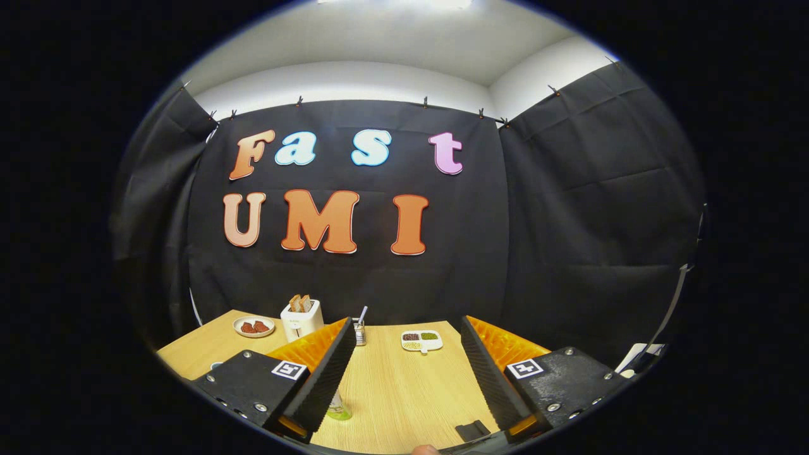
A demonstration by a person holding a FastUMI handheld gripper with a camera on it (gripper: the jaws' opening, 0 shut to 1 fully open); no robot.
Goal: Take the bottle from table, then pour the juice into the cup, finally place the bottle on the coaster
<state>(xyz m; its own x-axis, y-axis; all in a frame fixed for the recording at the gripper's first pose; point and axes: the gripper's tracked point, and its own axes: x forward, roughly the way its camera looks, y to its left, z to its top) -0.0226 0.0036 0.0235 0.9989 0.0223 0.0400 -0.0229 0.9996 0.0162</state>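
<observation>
Gripper (404, 354) fingers are standing spread wide apart, gripping nothing, bare wooden table (404, 392) showing between them. The bottle (338, 409) is peeking out low beside the left finger, mostly hidden, only a clear greenish-yellow base visible. Beyond the fingers are sitting a white sectioned dish (421, 340), a toaster (301, 318) and a small plate (254, 326).

One toaster (301, 321) with two toast slices (301, 303), one plate (254, 326), one divided dish (421, 340), one bottle (338, 409), one dark coaster (472, 430).
</observation>
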